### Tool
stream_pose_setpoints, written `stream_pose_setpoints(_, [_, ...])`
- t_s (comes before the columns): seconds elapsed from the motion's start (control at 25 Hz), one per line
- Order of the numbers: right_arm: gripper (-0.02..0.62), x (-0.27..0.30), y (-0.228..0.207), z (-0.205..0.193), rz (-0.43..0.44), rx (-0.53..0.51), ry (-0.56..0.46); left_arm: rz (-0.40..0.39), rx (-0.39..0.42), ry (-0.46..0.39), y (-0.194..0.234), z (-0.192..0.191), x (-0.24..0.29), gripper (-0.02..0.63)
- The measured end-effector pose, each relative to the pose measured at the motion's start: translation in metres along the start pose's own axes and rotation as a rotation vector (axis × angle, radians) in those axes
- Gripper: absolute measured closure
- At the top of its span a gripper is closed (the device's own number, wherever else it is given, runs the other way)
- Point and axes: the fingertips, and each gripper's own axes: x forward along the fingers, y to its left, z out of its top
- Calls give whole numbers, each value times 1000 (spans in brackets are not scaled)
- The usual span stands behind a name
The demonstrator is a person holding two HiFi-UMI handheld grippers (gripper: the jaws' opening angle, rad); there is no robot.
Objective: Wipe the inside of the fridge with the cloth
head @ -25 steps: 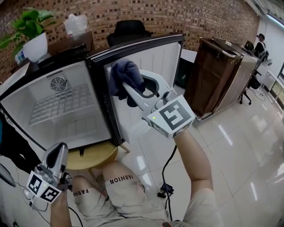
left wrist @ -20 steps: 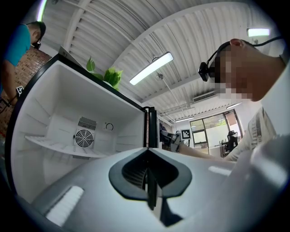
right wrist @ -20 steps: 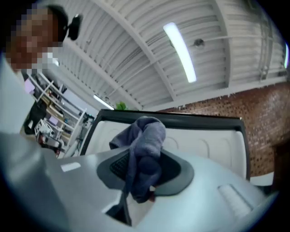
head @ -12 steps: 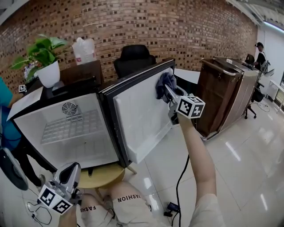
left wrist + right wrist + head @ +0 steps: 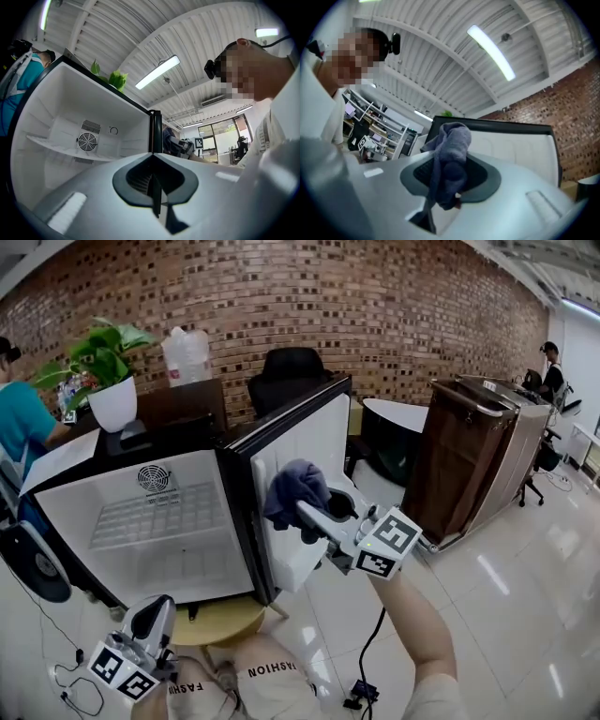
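The small fridge (image 5: 66,512) stands open, with a white inside, a wire shelf (image 5: 56,147) and a round fan (image 5: 86,140) on its back wall. Its door (image 5: 323,442) swings out to the right, white inner liner facing me. My right gripper (image 5: 302,505) is shut on a bunched blue-grey cloth (image 5: 295,486), which sits in front of the liner's left middle; whether it touches I cannot tell. In the right gripper view the cloth (image 5: 451,150) bulges out between the jaws. My left gripper (image 5: 150,613) hangs low at the lower left, shut and empty (image 5: 153,164).
The fridge sits on a round wooden stool (image 5: 220,620). A potted plant (image 5: 112,395) and a plastic jug (image 5: 187,354) stand behind it. A black chair (image 5: 291,371) and a brown cabinet (image 5: 464,460) are to the right. Cables (image 5: 361,690) lie on the floor. A person in teal (image 5: 23,427) sits far left.
The right gripper carried the cloth from the liner's upper left to the door's top right corner, then back down to its left middle. The left gripper stayed put.
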Motion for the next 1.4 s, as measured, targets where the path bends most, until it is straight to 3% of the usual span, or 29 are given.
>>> stream_pose_setpoints(0.12, [482,22,2,-22,37,-4,37,8,-4,-4,-2,1,-4,606])
stream_pose_setpoints(0.28, [477,22,-36,-36,67,106,-32,19,12,-17,-2,8,-10,606])
stream_pose_setpoints(0.44, [479,9,-101,-49,-74,151,-35,32,41,-21,0,15,-13,606])
stream_pose_setpoints(0.64, [479,-10,-189,-75,-226,288,-40,53,35,-17,8,13,-14,606])
stream_pose_setpoints(0.84, [486,-33,-256,-109,-454,282,95,59,32,-9,10,11,-9,606])
stream_pose_setpoints(0.92, [485,-29,-236,-102,-438,232,112,56,35,-4,15,11,-6,606])
stream_pose_setpoints(0.96, [485,-24,-211,-90,-383,195,93,55,37,-1,17,11,-5,606])
stream_pose_setpoints(1.08, [485,-14,-91,-44,-120,31,20,52,36,7,20,6,-2,606])
stream_pose_setpoints(1.2, [485,5,7,-37,69,-161,87,49,28,8,17,4,4,606])
stream_pose_setpoints(1.28, [486,18,22,-52,59,-195,146,43,24,7,15,4,6,606])
stream_pose_setpoints(1.4, [485,16,-7,-67,-2,-141,154,36,29,10,10,2,3,606])
